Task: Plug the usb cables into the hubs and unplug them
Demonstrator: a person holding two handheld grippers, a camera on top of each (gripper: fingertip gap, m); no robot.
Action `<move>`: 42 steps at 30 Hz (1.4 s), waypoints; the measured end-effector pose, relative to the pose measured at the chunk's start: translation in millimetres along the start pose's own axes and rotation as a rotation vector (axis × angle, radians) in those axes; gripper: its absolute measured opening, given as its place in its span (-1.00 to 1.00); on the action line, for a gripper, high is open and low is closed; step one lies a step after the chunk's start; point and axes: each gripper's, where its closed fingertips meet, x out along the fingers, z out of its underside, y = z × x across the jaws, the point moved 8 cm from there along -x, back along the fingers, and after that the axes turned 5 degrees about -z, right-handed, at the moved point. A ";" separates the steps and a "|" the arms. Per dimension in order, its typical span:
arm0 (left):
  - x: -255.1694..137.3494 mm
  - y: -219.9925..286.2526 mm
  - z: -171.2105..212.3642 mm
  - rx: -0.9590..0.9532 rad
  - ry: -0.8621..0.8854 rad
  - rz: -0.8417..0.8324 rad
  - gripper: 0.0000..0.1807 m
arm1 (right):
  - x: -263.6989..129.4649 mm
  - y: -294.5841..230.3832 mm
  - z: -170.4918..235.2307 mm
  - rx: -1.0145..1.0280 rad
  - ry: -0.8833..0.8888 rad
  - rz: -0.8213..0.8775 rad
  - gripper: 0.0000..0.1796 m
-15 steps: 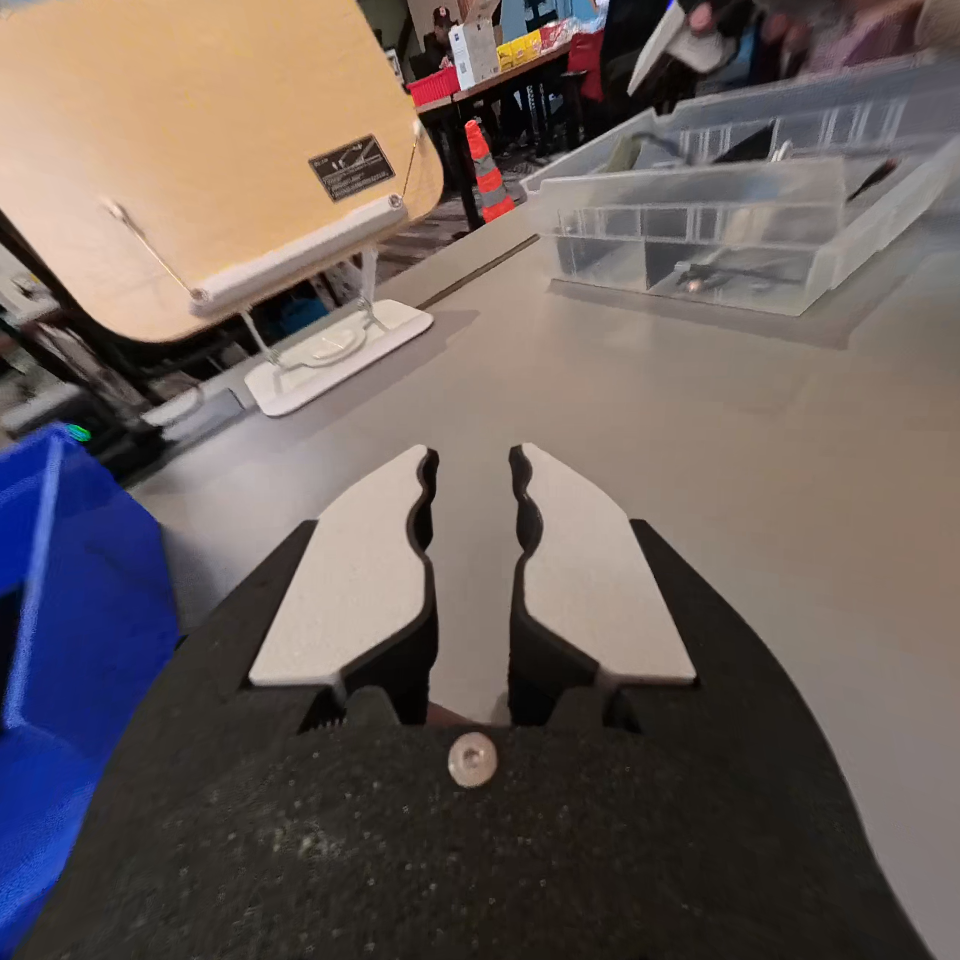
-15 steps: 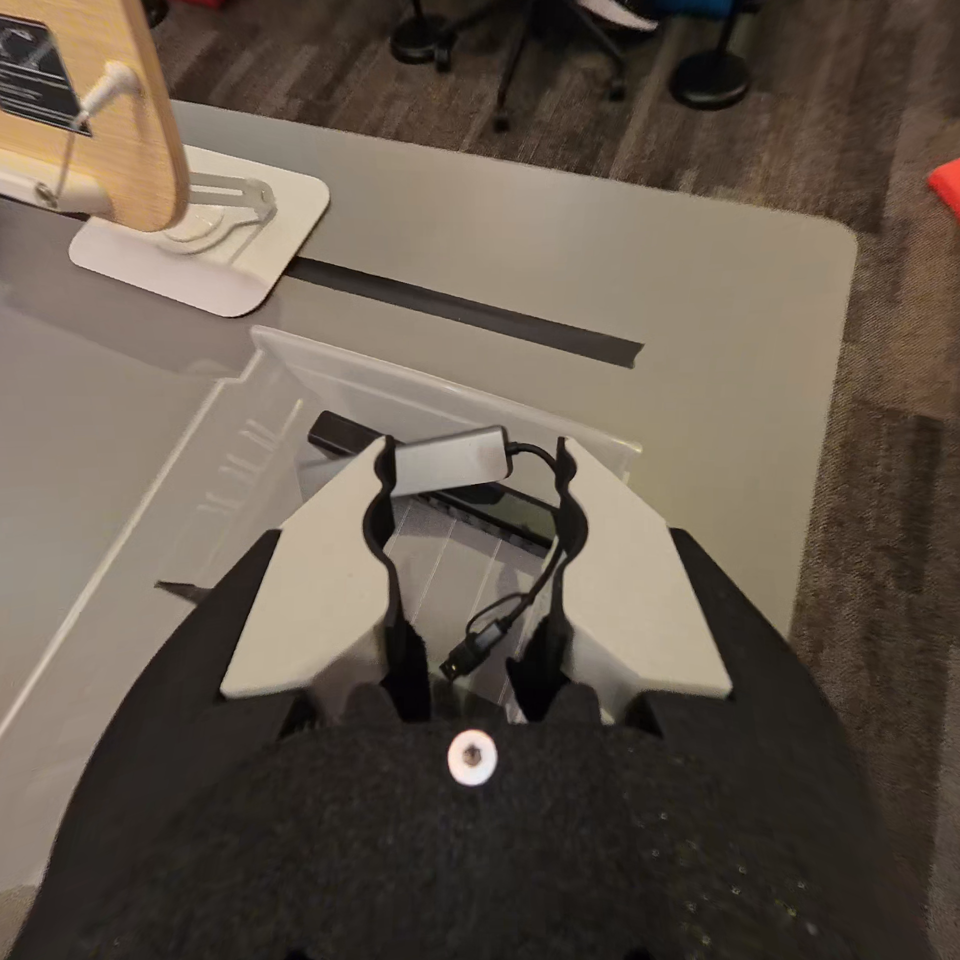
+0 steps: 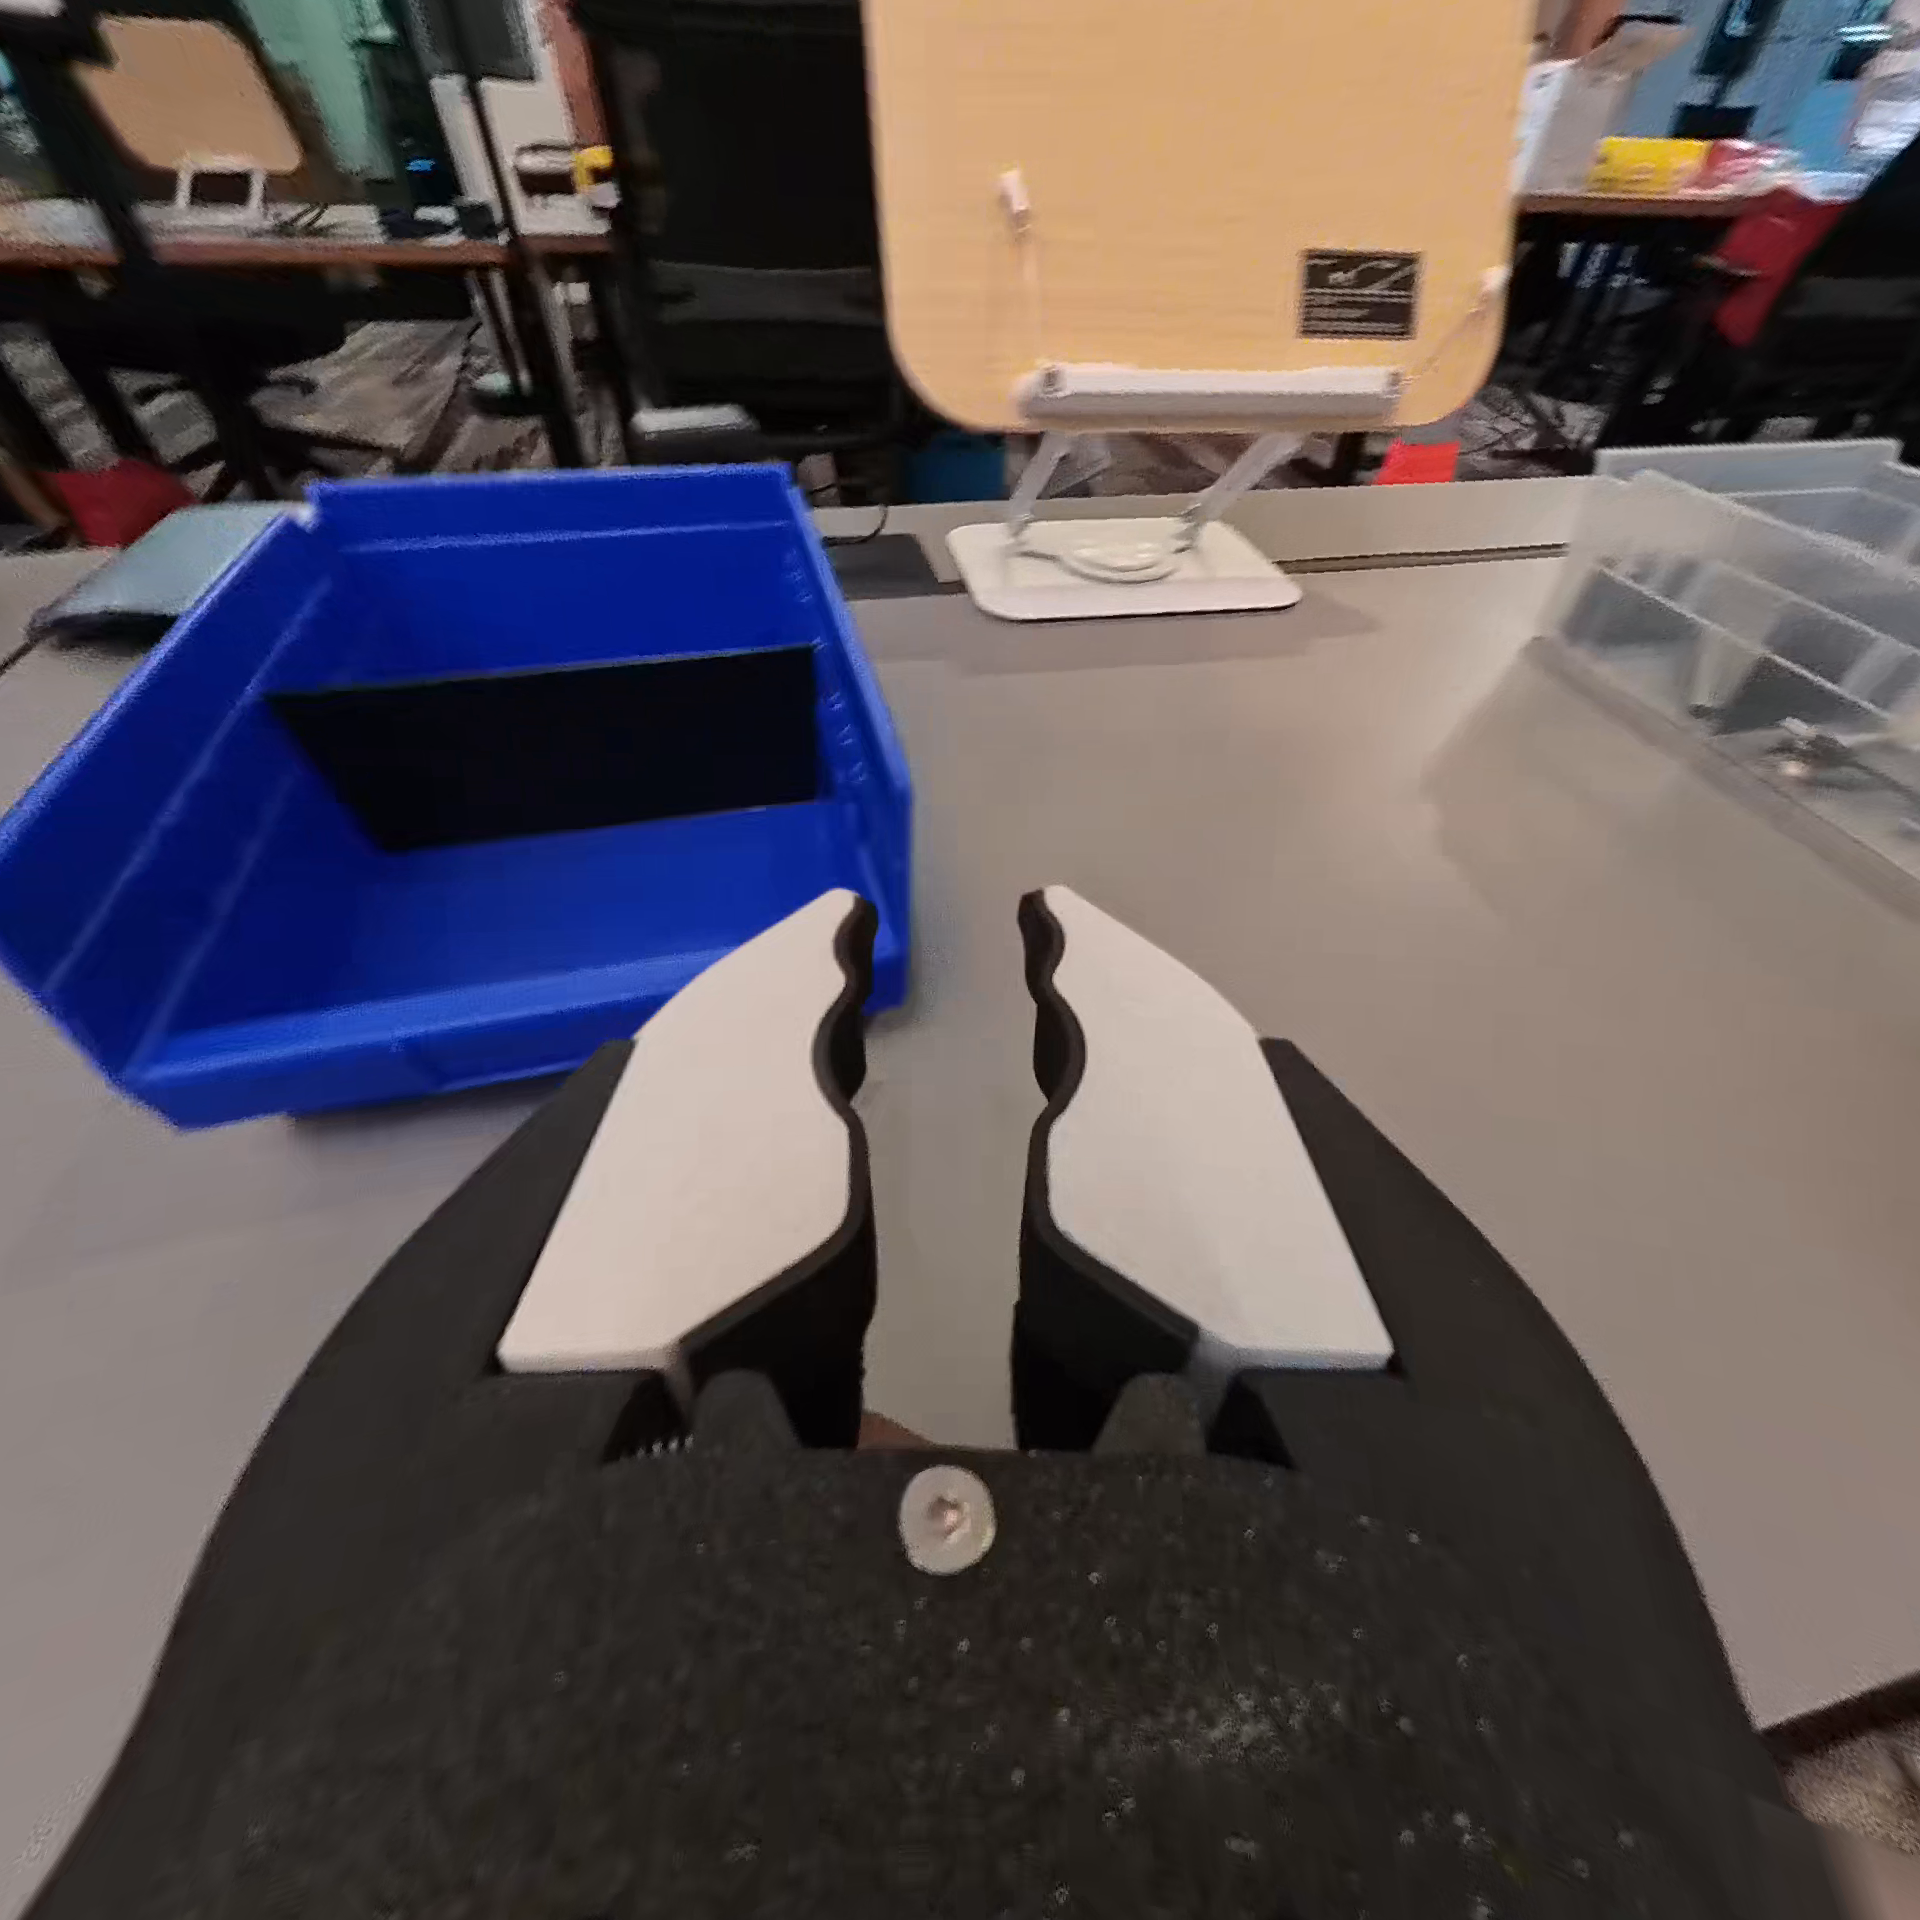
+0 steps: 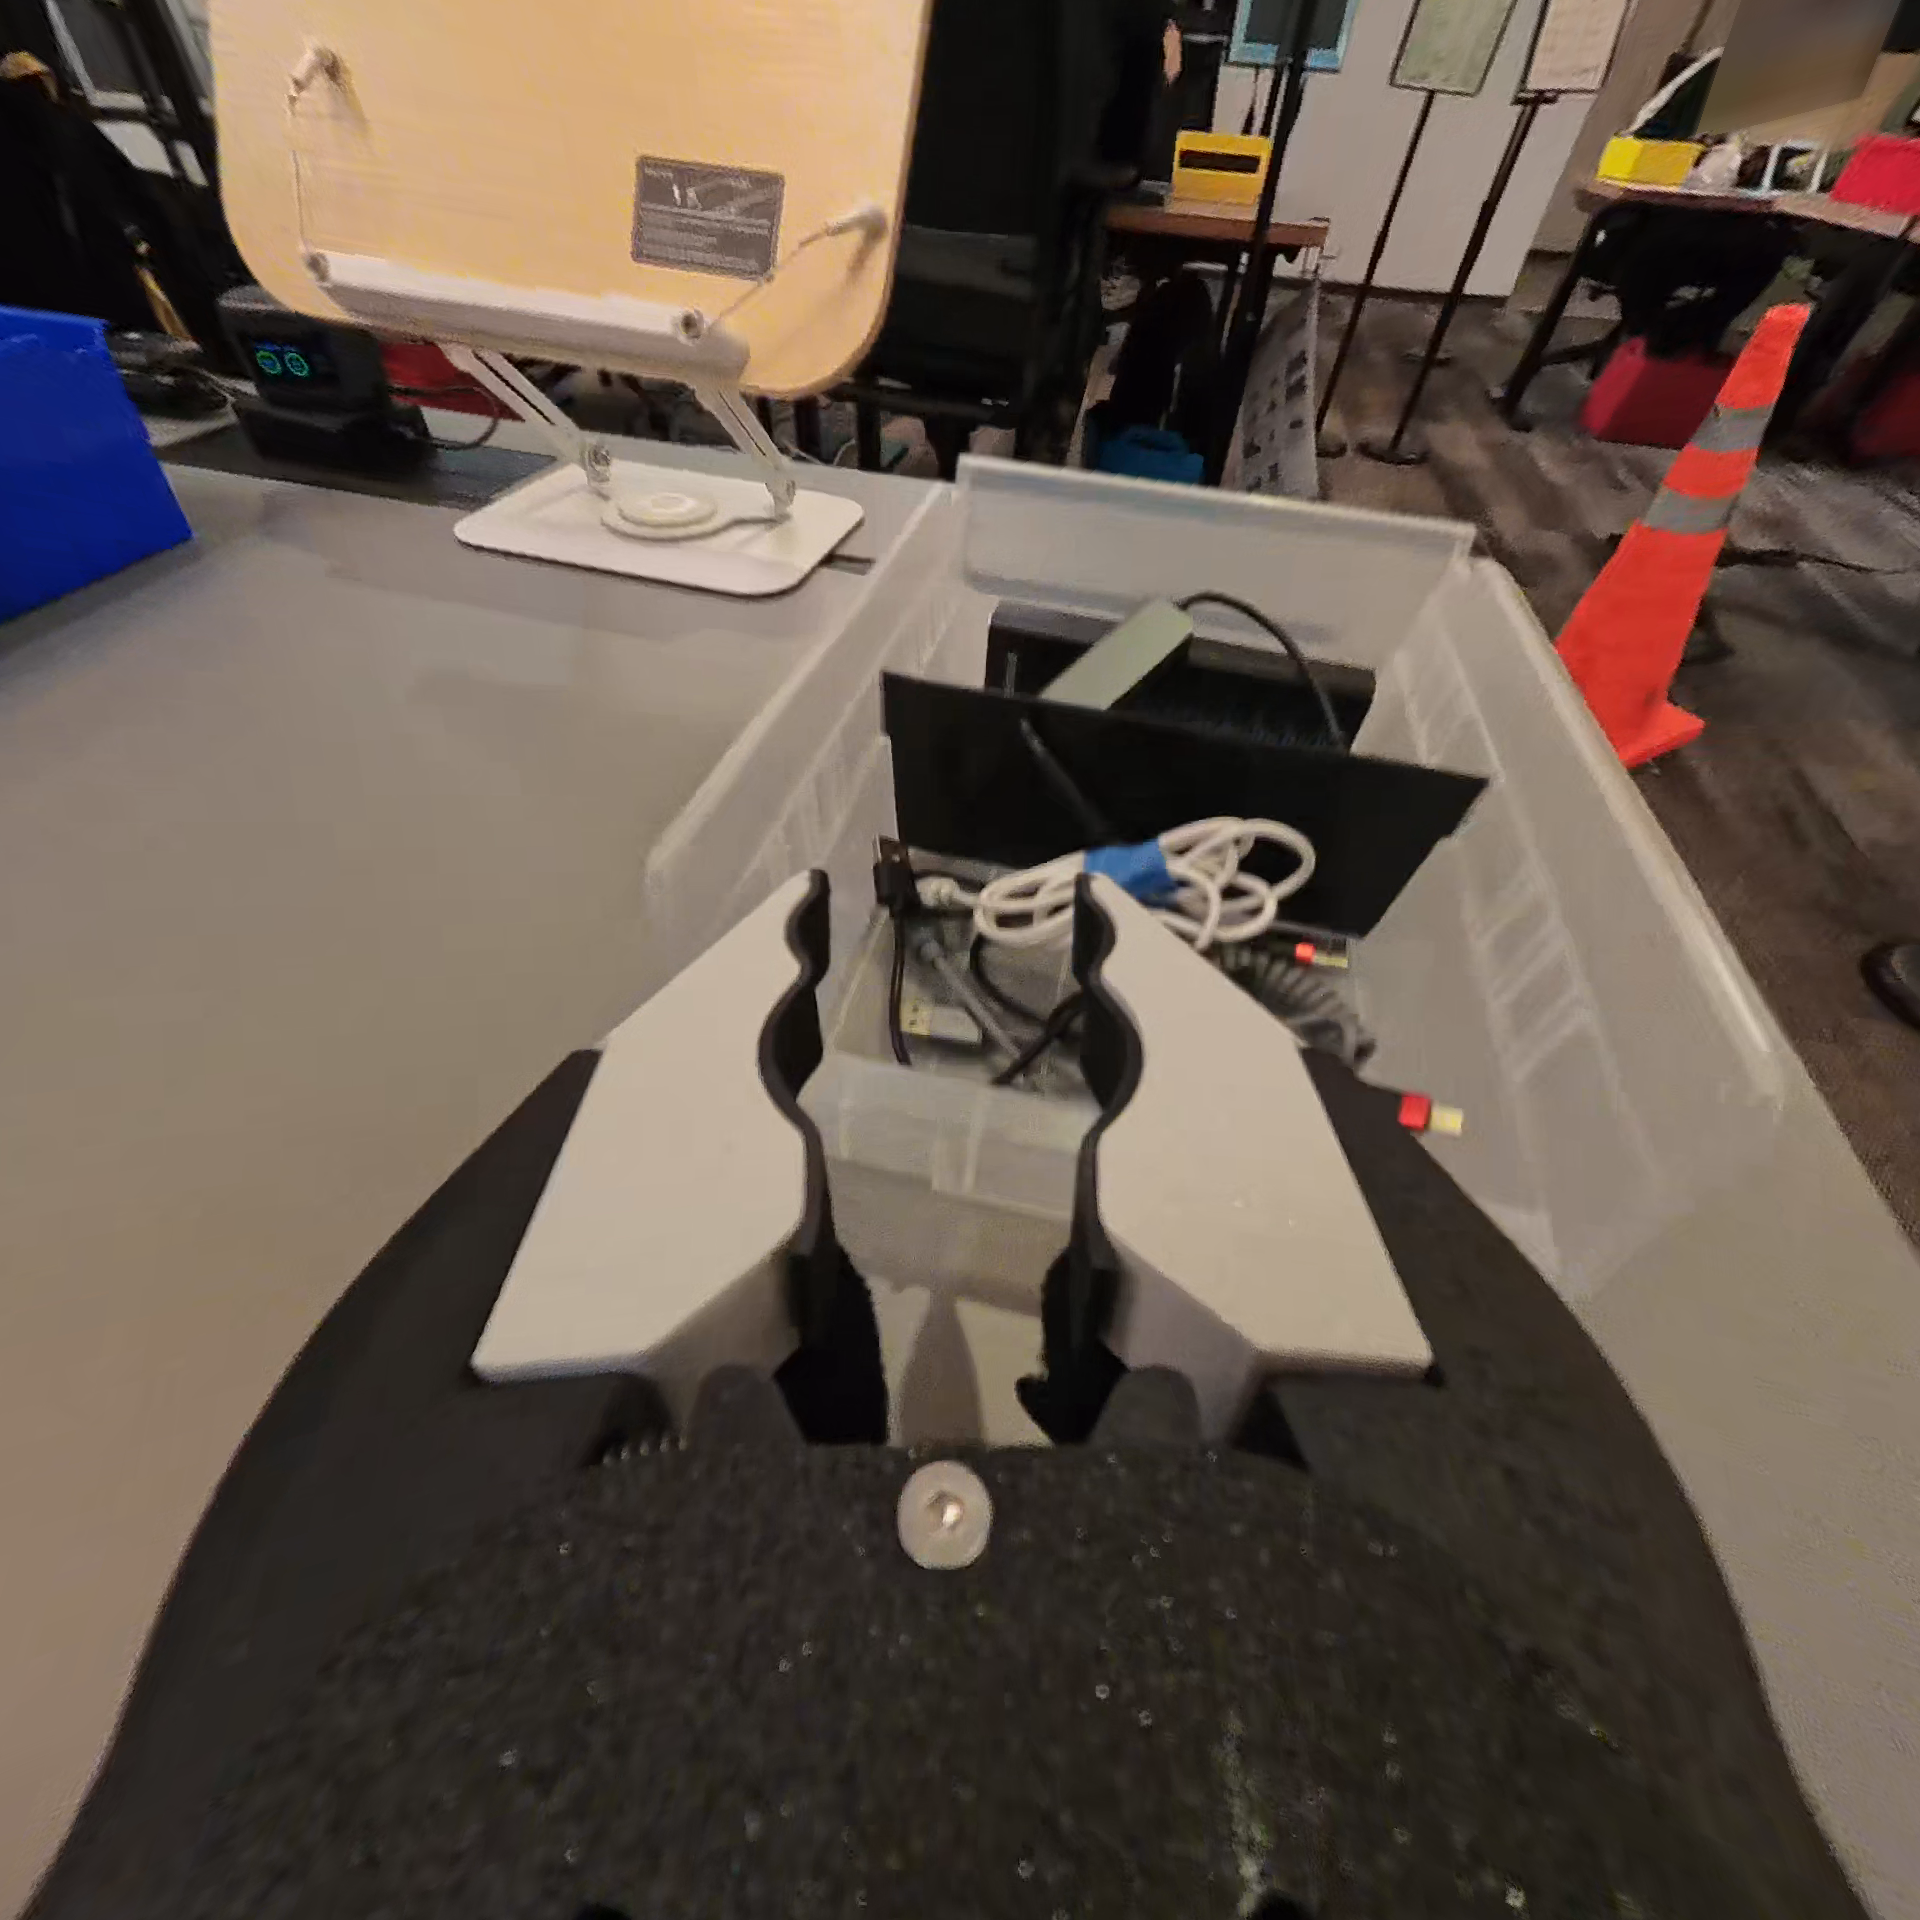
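Clear bin (image 4: 1538, 935) now faces us; our right gripper (image 4: 951, 904), backed off the hub (image 4: 1127, 649), gapes empty, as seemingly does our left gripper (image 3: 940, 914).

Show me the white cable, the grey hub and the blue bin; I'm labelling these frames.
white cable (image 4: 1231, 868), right wrist view, on its coiled loops.
grey hub (image 4: 1127, 649), right wrist view, on its flat top face.
blue bin (image 3: 343, 997), left wrist view, on its inside floor.
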 end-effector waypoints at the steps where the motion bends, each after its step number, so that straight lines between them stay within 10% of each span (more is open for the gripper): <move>1: 1.0 -5.3 4.9 -0.040 -0.010 0.000 -0.69 | 0.2 -0.3 6.8 0.008 -0.021 -0.001 -0.49; 42: 22.5 12.0 38.3 -0.147 -0.142 0.093 -0.75 | 13.7 19.5 25.8 0.023 -0.047 0.023 -0.37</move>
